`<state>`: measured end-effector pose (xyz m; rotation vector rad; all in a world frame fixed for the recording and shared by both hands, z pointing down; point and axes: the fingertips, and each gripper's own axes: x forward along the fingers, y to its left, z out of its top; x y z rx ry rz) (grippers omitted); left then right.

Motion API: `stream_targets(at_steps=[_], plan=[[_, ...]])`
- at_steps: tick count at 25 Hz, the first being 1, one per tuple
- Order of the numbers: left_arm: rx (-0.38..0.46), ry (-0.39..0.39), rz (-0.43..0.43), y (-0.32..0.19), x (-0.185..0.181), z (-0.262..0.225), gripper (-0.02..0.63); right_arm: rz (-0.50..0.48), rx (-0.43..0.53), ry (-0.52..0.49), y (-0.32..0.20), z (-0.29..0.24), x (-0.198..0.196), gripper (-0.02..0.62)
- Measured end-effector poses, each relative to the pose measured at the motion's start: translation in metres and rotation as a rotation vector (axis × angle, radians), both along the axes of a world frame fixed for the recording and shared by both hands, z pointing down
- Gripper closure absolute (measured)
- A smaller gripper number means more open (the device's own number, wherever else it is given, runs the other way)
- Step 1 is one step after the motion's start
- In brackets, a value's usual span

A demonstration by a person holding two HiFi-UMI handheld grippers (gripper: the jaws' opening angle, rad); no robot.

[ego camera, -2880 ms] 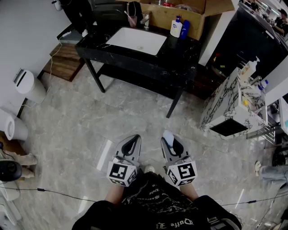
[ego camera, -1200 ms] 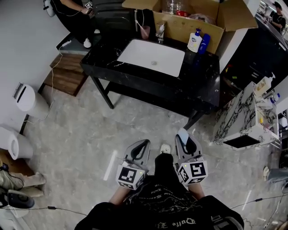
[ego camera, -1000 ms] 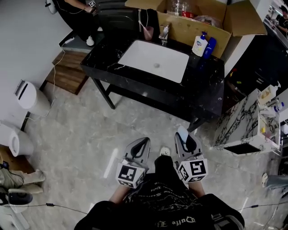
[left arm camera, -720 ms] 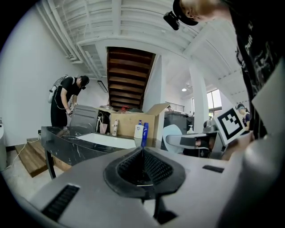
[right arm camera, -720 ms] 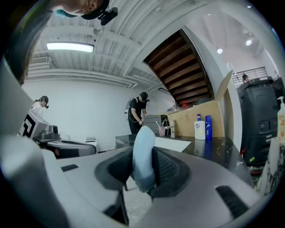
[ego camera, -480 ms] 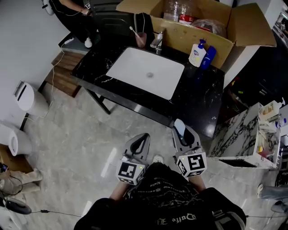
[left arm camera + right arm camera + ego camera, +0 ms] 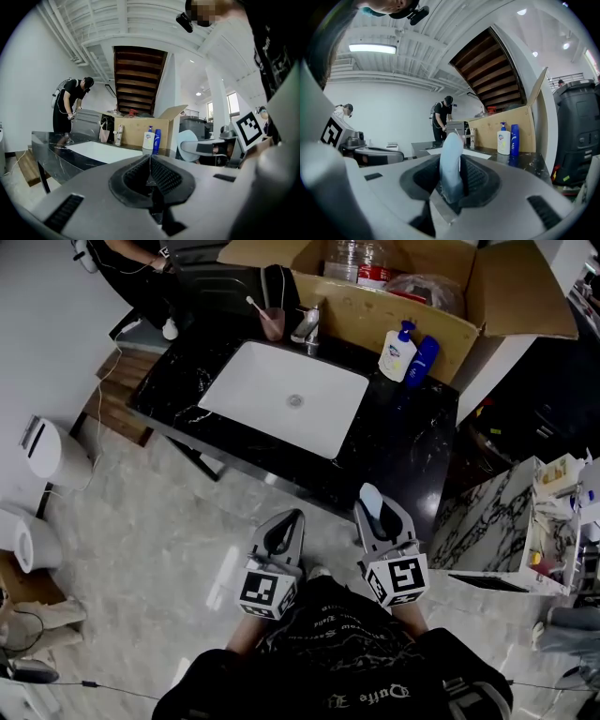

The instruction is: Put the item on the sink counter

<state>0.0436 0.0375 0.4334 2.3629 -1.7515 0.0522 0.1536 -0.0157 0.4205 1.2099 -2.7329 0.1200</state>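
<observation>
Counter (image 7: 412,456) is much closer than a few seconds ago: it goes from far up the head view to right under the grippers, so the walk-up is basically done.

Right gripper (image 7: 377,507) now has its tips over the near right edge of the counter instead of over floor (image 7: 141,512). The jaws are part-closed, clamped on the item (image 7: 451,159), a pale blue flat piece standing on edge between the pads. I can't tell what it is. The grip looks the same through the approach, with no slip.

Left gripper (image 7: 286,521) sits just short of the near edge, jaws closed together with nothing in them.

The item is in the right jaws, above the edge and not yet on the counter.

My read: carry is finished and placement is next. There's bare black top right of the sink (image 7: 281,395), near side of the soap bottle (image 7: 396,338) and blue bottle (image 7: 422,360). That looks like the obvious drop zone, so I reach forward, lower, and release well in from the edge.
</observation>
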Motion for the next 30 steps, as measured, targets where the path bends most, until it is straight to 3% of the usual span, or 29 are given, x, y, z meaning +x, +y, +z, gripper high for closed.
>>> stream_targets(at_steps=[10, 19, 30], plan=[[-0.015, 0.009, 0.033, -0.060, -0.021, 0.009, 0.597, 0.071, -0.022, 0.010, -0.040, 0.009, -0.004, 0.482], [-0.010, 0.001, 0.091, -0.151, -0.061, 0.006, 0.597, 0.136, -0.021, 0.030, -0.130, 0.005, -0.035, 0.482], [-0.010, -0.012, 0.169, -0.234, -0.121, 0.002, 0.597, 0.297, 0.009, 0.036, -0.230, -0.006, -0.059, 0.482]])
